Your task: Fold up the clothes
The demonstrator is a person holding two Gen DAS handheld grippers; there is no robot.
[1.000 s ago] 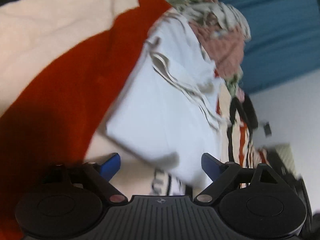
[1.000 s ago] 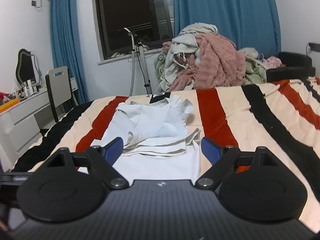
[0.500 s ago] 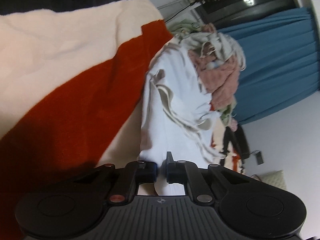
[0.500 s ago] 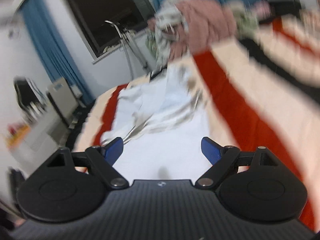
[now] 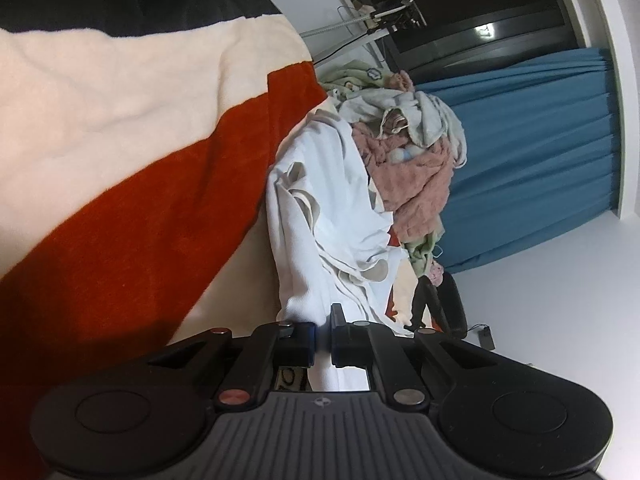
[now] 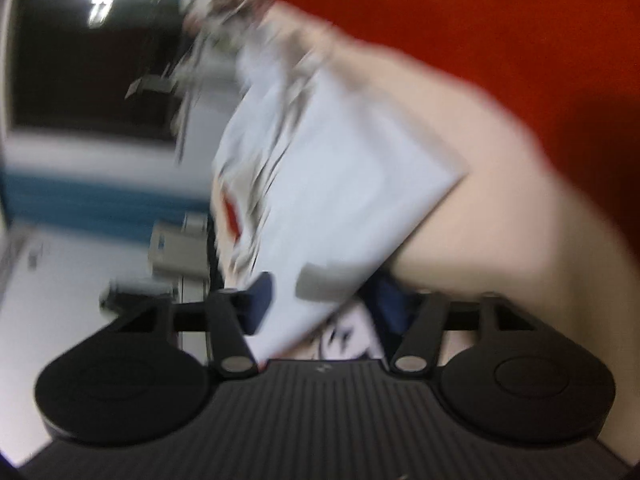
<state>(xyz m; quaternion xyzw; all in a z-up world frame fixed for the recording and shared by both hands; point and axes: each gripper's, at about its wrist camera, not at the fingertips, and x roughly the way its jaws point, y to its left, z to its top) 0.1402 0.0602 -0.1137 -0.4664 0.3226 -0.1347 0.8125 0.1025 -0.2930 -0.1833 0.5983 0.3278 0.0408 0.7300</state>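
The left tool (image 5: 323, 334) is closed tight on the near edge of the crumpled white cotton garment (image 5: 320, 216), a thin fold of cloth pinched between its two blue-padded fingers (image 5: 306, 336). The left wrist view is rolled sideways, so the bed's fleecy blanket with cream, red and black stripes (image 5: 120, 184) fills the left of the frame, and the white garment lies on it, running away from the tool toward a heap of pink, pale green and grey laundry (image 5: 412, 168) at the far end of the bed. A blue pleated curtain (image 5: 532, 152) hangs beyond the heap, next to a dark window (image 5: 472, 8).

The right wrist view is heavily blurred and also tilted. The right tool (image 6: 324, 300) has its jaws spread apart, one on each side of a flat corner of the same white garment (image 6: 340, 176), which lies on the cream band of the blanket (image 6: 500, 216); whether the pads touch the cloth cannot be told
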